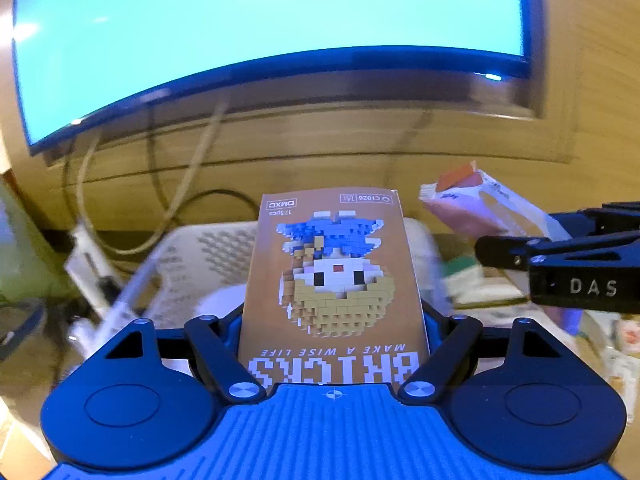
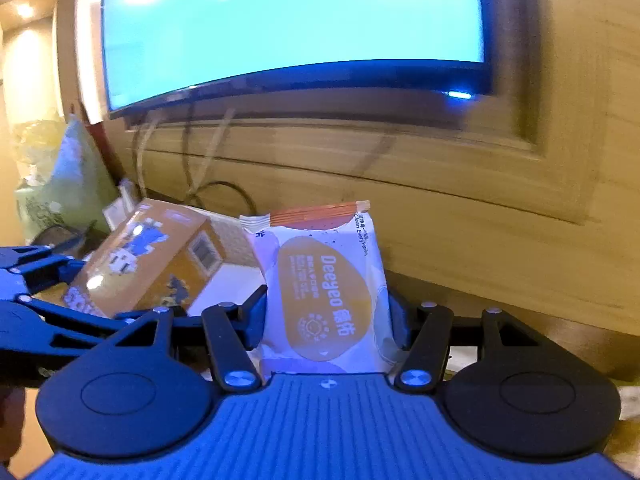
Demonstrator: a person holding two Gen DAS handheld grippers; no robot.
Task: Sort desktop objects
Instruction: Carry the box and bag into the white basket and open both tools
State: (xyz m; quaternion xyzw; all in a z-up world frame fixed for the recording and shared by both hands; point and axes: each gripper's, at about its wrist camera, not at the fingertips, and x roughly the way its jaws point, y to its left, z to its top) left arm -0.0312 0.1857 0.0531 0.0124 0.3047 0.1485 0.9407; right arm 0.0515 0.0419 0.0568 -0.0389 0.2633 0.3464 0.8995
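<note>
A brown toy-brick box, printed upside down with a blue and white figure, stands upright in my left gripper, which is shut on its two sides. My right gripper is shut on a white and orange wet-wipe packet, also held upright. Each gripper shows in the other's view. The right gripper comes in from the right edge with the packet. The left gripper comes in from the left edge with the box. Both loads are held up in the air in front of a screen.
A lit blue screen hangs on the wooden wall, with cables trailing below it. A white perforated basket sits behind the box. A green bag stands at the far left. Printed packets lie on the desk at right.
</note>
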